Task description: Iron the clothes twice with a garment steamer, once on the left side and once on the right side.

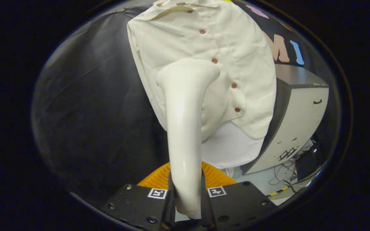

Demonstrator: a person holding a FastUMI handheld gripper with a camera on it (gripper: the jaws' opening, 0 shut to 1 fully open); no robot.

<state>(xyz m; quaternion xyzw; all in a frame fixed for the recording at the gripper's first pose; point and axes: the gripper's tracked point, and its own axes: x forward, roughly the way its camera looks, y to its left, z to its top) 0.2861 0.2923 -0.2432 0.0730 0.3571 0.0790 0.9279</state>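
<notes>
The tool [186, 195] is clamping the garment steamer [185, 128] by its handle, its head pressing against the hanging shirt [210, 48] beside the button row.

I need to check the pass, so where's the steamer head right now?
The steamer, clamped in the gripper, has its head against the shirt, left of the button row.

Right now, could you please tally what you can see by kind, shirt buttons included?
Garment steamer, gripped between the fingers of the gripper: 1
Cream shirt beyond it: 1
Reddish buttons on the shirt: 5
Grey cabinet beside the shirt: 1
Total: 8
</notes>
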